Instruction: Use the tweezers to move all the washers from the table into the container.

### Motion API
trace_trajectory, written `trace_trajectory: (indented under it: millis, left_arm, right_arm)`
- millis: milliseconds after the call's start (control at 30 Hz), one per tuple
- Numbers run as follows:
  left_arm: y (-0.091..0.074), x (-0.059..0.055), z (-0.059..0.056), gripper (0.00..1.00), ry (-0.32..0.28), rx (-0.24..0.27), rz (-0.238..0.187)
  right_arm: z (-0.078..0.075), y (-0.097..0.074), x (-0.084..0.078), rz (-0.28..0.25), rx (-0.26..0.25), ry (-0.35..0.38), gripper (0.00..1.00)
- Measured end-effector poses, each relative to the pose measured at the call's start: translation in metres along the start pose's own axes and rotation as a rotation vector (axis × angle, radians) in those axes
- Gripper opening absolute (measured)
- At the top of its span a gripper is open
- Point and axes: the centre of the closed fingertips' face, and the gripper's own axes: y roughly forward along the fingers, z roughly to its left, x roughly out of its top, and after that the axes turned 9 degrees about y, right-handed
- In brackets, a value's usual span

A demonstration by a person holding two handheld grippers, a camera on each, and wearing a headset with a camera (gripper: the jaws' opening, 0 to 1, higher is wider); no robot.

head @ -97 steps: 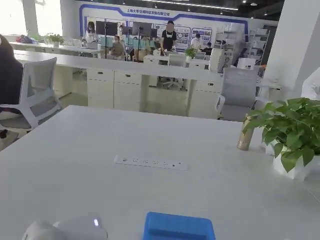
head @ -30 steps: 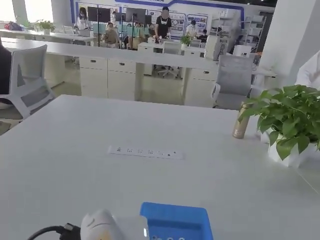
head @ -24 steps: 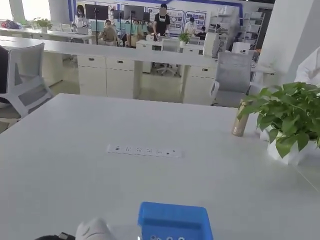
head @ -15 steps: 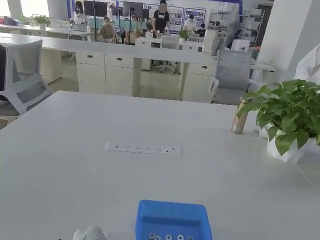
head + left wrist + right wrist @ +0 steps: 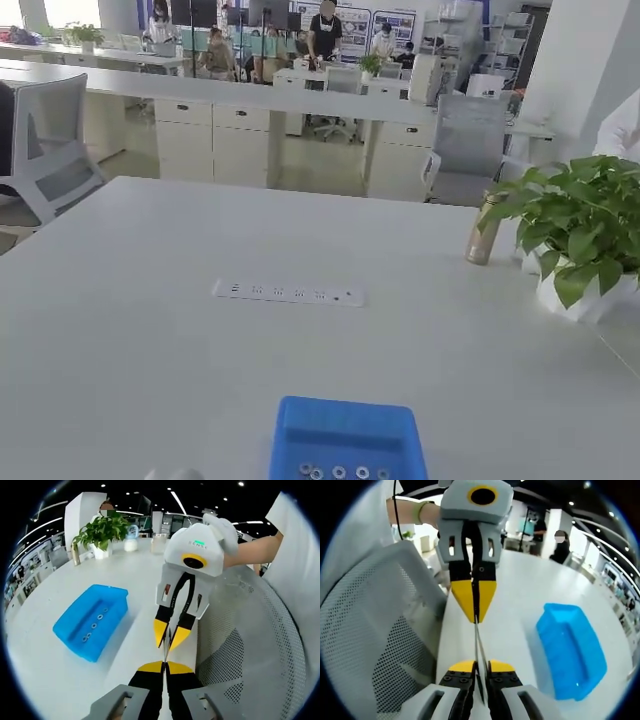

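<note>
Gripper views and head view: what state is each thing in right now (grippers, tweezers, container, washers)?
Left gripper: shut on the tweezers.
Right gripper: shut on the tweezers, at the opposite end.
Tweezers: held between both grippers.
Container: upright, open top.
Washers: lying in a row inside the container.

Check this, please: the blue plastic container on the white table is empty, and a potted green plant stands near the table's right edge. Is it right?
Not empty: the blue plastic container holds a row of small metal washers, as the head view shows. The rest is right.
</note>
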Motion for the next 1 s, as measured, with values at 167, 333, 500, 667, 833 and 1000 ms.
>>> trace_trajectory:
  millis: [167,333,500,667,833,1000]
  left_arm:
    - [0.003,-0.007,0.000,0.00,0.011,-0.002,0.038]
    - [0.004,-0.011,0.003,0.00,-0.027,-0.011,0.036]
    - [0.005,-0.012,0.005,0.00,-0.033,-0.010,0.039]
    - [0.008,-0.014,0.007,0.00,-0.055,-0.012,0.053]
    - [0.011,-0.017,0.007,0.00,-0.042,-0.015,0.077]
    - [0.015,-0.022,0.006,0.00,-0.045,-0.020,0.094]
  right_arm:
    - [-0.001,0.005,-0.001,-0.010,0.002,0.016,0.05]
    - [-0.001,0.006,0.000,-0.034,0.013,0.050,0.06]
    - [-0.005,0.006,0.001,-0.071,0.026,0.124,0.06]
    - [-0.006,0.007,0.001,-0.065,0.029,0.120,0.06]
    - [-0.006,0.009,-0.001,-0.068,0.033,0.124,0.06]
    - [-0.006,0.012,-0.001,-0.071,0.037,0.133,0.07]
